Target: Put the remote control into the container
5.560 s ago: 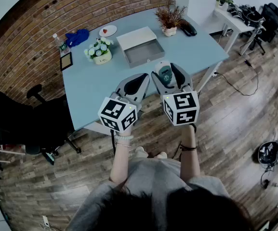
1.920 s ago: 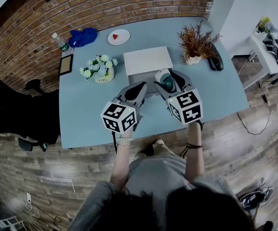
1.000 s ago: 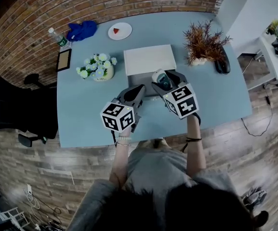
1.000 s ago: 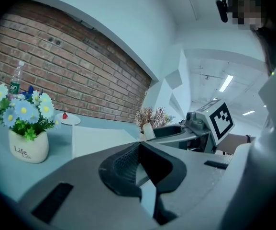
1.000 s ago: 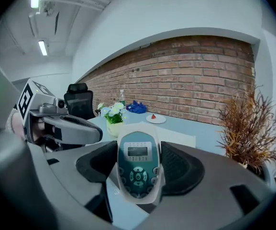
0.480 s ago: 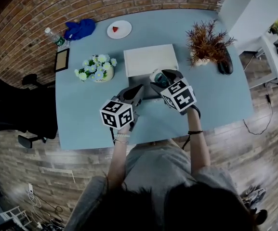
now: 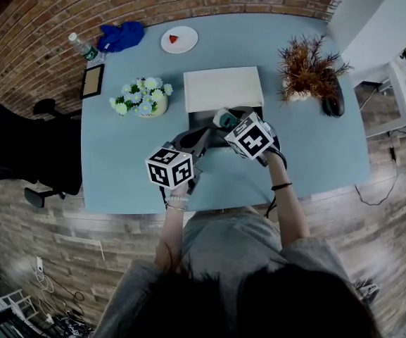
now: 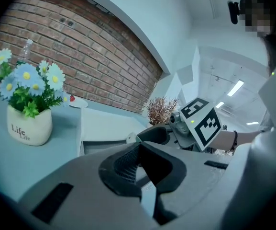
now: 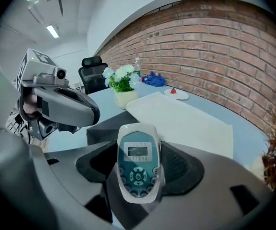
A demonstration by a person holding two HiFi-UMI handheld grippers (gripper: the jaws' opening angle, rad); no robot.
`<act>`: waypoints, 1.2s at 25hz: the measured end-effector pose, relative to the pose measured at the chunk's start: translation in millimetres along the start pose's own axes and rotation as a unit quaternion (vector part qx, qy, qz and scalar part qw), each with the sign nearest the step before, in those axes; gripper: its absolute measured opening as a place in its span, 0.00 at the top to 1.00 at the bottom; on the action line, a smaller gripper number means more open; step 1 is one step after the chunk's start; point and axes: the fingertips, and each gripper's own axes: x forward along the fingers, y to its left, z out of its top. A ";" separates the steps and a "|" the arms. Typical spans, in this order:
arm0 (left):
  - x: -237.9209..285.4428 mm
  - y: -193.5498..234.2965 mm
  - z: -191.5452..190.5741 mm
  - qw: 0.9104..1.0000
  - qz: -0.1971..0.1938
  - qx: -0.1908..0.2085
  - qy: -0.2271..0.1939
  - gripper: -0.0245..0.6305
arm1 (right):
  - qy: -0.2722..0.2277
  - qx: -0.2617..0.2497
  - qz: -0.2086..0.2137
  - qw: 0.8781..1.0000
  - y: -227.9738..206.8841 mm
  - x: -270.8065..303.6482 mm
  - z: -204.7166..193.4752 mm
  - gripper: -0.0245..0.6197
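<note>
Between the right gripper's (image 9: 140,166) jaws sits the remote control (image 9: 138,152), clamped by its sides with its screen and buttons facing the camera and its rounded top pointing away. In the head view, this gripper hangs over the container (image 7: 224,90), a white-topped box whose dark open drawer (image 7: 220,118) juts toward the person. The remote is above that drawer, not in it.

Just to the left, the left gripper (image 8: 142,171) has its jaws drawn nearly together, with only a sliver of light between the pads and nothing in them. It hovers over the table (image 7: 118,160) at the drawer's near left corner, close to the right gripper but apart from it.

Farther out on the blue tabletop, a white pot of flowers (image 7: 141,98) stands left of the container and a dried plant (image 7: 308,65) stands to its right. Near the brick wall lie a plate (image 7: 179,39), a blue cloth (image 7: 122,36), a bottle (image 7: 83,48) and a small picture frame (image 7: 92,81).
</note>
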 end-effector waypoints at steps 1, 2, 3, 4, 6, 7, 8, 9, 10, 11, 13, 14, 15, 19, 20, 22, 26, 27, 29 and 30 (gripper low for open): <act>0.3 0.9 -1.5 1.000 0.001 -0.003 0.001 0.96 | 0.006 -0.003 0.004 1.000 0.9 3.4 -1.9 0.52; 0.5 1.6 -2.8 1.000 0.002 -0.005 0.003 0.96 | 0.012 -0.005 0.008 1.000 1.8 6.5 -3.5 0.52; 0.8 2.2 -4.1 1.000 0.002 -0.006 0.005 0.96 | 0.017 -0.008 0.011 1.000 2.6 9.5 -5.2 0.52; 1.3 2.8 -5.5 1.000 0.003 -0.008 0.008 0.96 | 0.023 -0.010 0.014 1.000 3.2 12.2 -6.9 0.52; 2.4 4.4 -8.0 1.000 0.005 -0.011 0.012 0.96 | 0.033 -0.012 0.020 0.999 4.7 16.8 -10.2 0.52; 3.0 5.1 -9.2 1.000 0.006 -0.012 0.013 0.96 | 0.036 -0.013 0.023 0.999 5.4 18.8 -11.6 0.52; 3.6 5.7 -10.2 1.000 0.007 -0.013 0.014 0.96 | 0.040 -0.014 0.025 0.999 6.0 20.8 -12.9 0.52; 4.2 6.2 -11.2 1.000 0.008 -0.013 0.015 0.96 | 0.042 -0.015 0.027 0.999 6.2 23.1 -14.2 0.52; 4.7 6.7 -11.9 1.000 0.010 -0.014 0.015 0.96 | 0.045 -0.016 0.030 0.998 6.3 25.3 -15.3 0.52; 5.2 7.1 -12.3 1.000 0.011 -0.014 0.015 0.96 | 0.048 -0.018 0.031 0.998 6.2 27.2 -16.0 0.52; 6.3 7.8 -12.3 1.000 0.013 -0.015 0.015 0.96 | 0.057 -0.023 0.035 0.998 5.7 30.0 -17.6 0.52; 6.9 8.2 -12.3 1.000 0.014 -0.016 0.016 0.96 | 0.064 -0.024 0.038 0.997 6.1 31.8 -19.5 0.52; 7.3 8.8 -12.5 1.000 0.015 -0.016 0.016 0.96 | 0.072 -0.024 0.042 0.996 7.2 33.6 -22.2 0.52; 7.3 11.7 -13.7 0.999 0.019 -0.020 0.018 0.96 | 0.083 -0.031 0.045 0.995 7.0 39.1 -20.9 0.52; 7.2 12.6 -14.0 0.999 0.020 -0.021 0.018 0.96 | 0.087 -0.032 0.045 0.995 7.0 40.4 -20.7 0.52; 6.9 14.1 -14.8 0.999 0.023 -0.024 0.019 0.96 | 0.096 -0.034 0.044 0.994 7.4 43.5 -23.1 0.52; 5.9 16.8 -15.4 0.999 0.026 -0.028 0.018 0.96 | 0.104 -0.035 0.043 0.993 7.6 48.8 -26.3 0.52; 5.6 17.1 -15.2 0.999 0.026 -0.028 0.018 0.96 | 0.105 -0.036 0.043 0.993 7.7 49.3 -26.4 0.52; 5.2 17.4 -14.8 0.999 0.027 -0.029 0.018 0.96 | 0.107 -0.035 0.042 0.993 7.7 49.4 -26.7 0.52; 5.0 17.5 -14.6 0.999 0.027 -0.029 0.018 0.96 | 0.109 -0.034 0.042 0.993 7.8 49.3 -26.7 0.52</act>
